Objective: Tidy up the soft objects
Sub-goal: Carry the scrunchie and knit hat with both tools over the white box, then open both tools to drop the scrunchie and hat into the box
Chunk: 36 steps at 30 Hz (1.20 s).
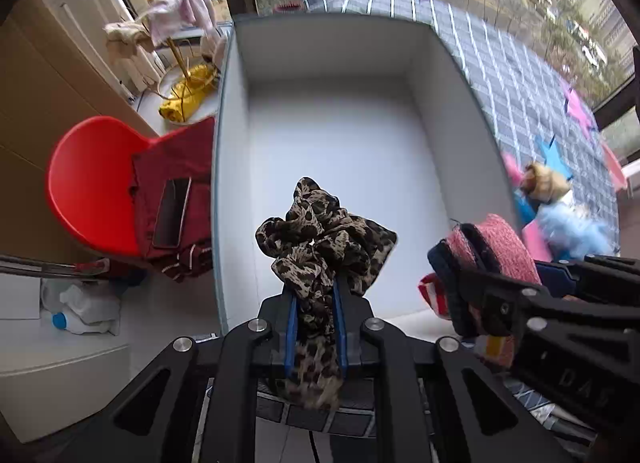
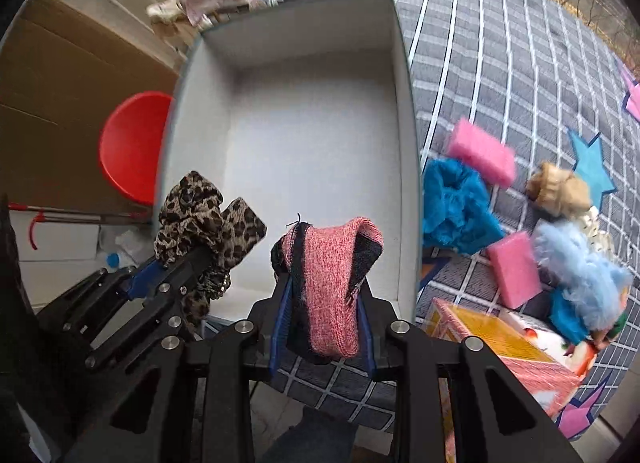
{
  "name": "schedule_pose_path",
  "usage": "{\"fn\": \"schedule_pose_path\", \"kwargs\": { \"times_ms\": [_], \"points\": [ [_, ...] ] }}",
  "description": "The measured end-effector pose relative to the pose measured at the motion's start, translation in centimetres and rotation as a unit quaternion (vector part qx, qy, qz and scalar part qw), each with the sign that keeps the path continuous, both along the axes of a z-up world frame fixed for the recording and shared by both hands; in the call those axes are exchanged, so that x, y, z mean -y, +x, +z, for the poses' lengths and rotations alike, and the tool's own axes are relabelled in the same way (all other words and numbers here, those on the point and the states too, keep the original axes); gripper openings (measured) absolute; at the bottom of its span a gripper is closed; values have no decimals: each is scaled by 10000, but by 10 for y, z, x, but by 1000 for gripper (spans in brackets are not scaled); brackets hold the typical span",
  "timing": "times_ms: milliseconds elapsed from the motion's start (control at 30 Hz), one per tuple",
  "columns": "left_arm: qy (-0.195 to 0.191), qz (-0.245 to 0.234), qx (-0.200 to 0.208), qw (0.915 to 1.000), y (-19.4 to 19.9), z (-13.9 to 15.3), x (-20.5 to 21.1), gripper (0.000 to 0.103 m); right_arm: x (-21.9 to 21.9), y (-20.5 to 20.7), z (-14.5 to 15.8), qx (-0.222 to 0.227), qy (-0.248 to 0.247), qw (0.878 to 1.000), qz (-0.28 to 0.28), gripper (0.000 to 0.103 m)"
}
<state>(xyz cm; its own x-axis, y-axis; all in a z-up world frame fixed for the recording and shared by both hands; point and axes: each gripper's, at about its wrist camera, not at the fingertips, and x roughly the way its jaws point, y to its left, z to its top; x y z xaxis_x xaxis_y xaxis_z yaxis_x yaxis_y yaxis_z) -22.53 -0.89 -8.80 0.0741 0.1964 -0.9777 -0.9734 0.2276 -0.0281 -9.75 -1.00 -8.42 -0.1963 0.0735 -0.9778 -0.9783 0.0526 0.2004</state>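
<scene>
My left gripper (image 1: 314, 287) is shut on a leopard-print scrunchie (image 1: 324, 239), held above the near edge of an open white box (image 1: 332, 135). My right gripper (image 2: 324, 283) is shut on a pink and dark knitted sock (image 2: 332, 275), also over the box's (image 2: 304, 151) near edge. Each gripper shows in the other's view: the right with the sock (image 1: 496, 251) on the right, the left with the scrunchie (image 2: 208, 215) on the left. The box holds nothing.
Right of the box on a grey checked rug (image 2: 500, 63) lie a blue scrunchie (image 2: 456, 207), two pink sponges (image 2: 482, 151), a light blue fluffy toy (image 2: 580, 267), a tan plush (image 2: 556, 187) and an orange packet (image 2: 504, 343). A red chair (image 1: 92, 183) with red cloth and a phone (image 1: 172, 213) stands left.
</scene>
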Motion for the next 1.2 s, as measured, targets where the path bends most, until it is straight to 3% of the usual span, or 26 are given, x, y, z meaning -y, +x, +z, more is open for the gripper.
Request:
{"fn": "schedule_pose_path", "kwargs": {
  "times_ms": [200,567,1033,1067,1200],
  "points": [
    [-261,-211,-135,9993,0,-17,9,17,7,-11,-23,-121,-429,9987,263,31],
    [-315,-276,-229,9989,-22,-18,44,17,40,-41,-28,-514,-807,9917,858,31],
    [-194,-322,-120,9992,-19,-9,55,18,42,-29,-12,-428,-626,9941,772,31],
    [-121,-336,-95,9993,-19,-6,56,20,41,-30,-10,-411,-597,9944,765,31],
    [155,-417,-185,9988,-20,2,62,54,40,-29,-4,-351,-467,9953,770,32]
  ]
}}
